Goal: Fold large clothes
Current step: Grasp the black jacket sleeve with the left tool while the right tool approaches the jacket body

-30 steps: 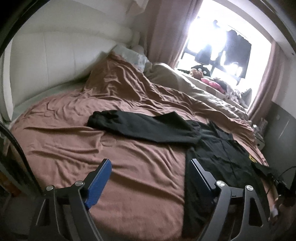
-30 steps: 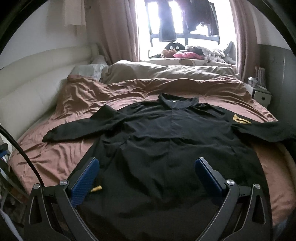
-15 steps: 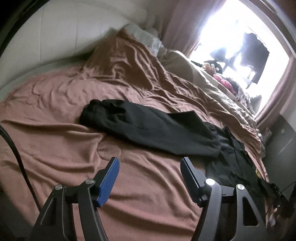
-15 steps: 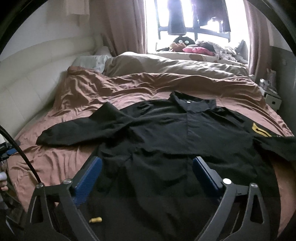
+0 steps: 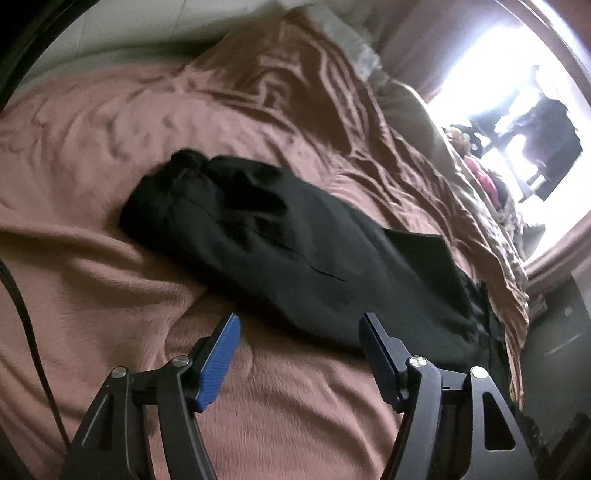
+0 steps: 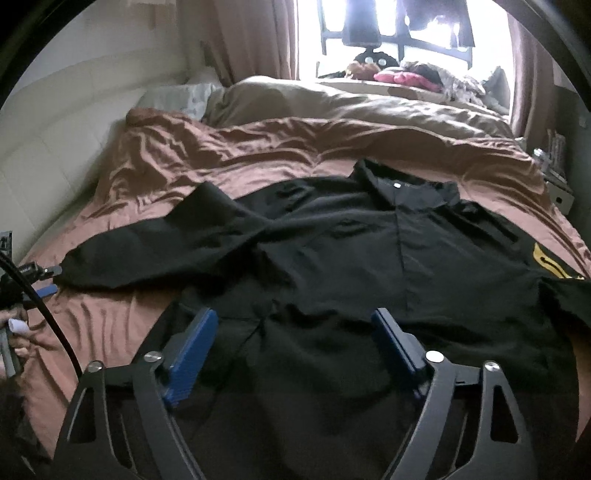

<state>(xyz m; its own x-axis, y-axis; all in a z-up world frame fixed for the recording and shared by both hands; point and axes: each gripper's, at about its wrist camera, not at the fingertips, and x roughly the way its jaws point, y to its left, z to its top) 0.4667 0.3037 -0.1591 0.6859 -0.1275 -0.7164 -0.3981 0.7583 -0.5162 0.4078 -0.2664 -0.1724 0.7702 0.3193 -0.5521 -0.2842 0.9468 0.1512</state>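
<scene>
A large black shirt (image 6: 369, 266) lies spread face up on the brown bed cover (image 6: 258, 147), collar toward the window, with a yellow emblem (image 6: 550, 262) on its right shoulder. Its left sleeve (image 5: 280, 243) stretches out across the cover. My left gripper (image 5: 297, 328) is open and empty, low over the cover just short of the sleeve's near edge. It also shows at the left edge of the right wrist view (image 6: 33, 280), by the sleeve's cuff. My right gripper (image 6: 295, 325) is open and empty, just above the shirt's lower front.
A white padded headboard (image 6: 55, 147) runs along the left. A beige duvet (image 6: 351, 107) and a pillow (image 6: 177, 99) lie at the far side under a bright window (image 6: 399, 33). A nightstand (image 6: 557, 188) stands at the right of the bed.
My left gripper has moved forward and down toward the sleeve, which now looms large. My right gripper has moved forward and lower over the shirt's front. Both stay open.
</scene>
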